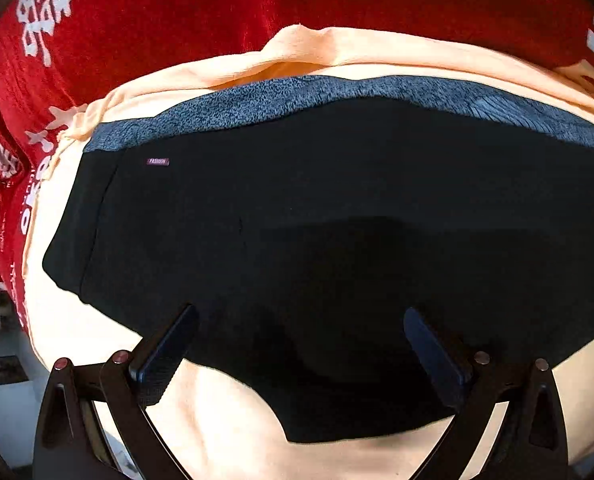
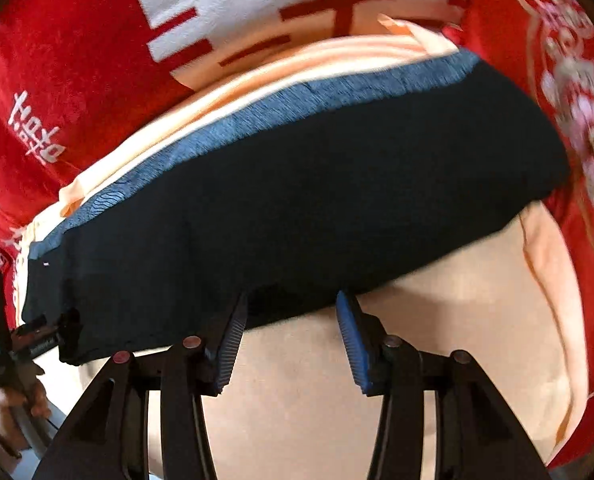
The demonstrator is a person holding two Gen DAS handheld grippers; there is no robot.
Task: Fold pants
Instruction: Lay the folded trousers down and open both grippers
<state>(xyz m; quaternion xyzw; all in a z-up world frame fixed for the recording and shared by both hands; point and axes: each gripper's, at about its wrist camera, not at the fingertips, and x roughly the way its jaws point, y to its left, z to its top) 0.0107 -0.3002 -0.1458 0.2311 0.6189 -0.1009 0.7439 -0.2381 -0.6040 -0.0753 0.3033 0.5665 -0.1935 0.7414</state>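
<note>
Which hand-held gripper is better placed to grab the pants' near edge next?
Right, probably. The right hand-held gripper stands open right at the black pants' near edge; the left hand-held gripper hangs open over the cloth's middle.

So the pants lie flat on a cloth, which is spread over a patterned blanket. Waistband sits at the far edge, both grippers hanging over the near edge.

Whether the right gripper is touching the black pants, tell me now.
Cannot tell. In the right wrist view the right gripper stands open at the near edge of the black pants, but no contact or gap shows plainly.
</note>
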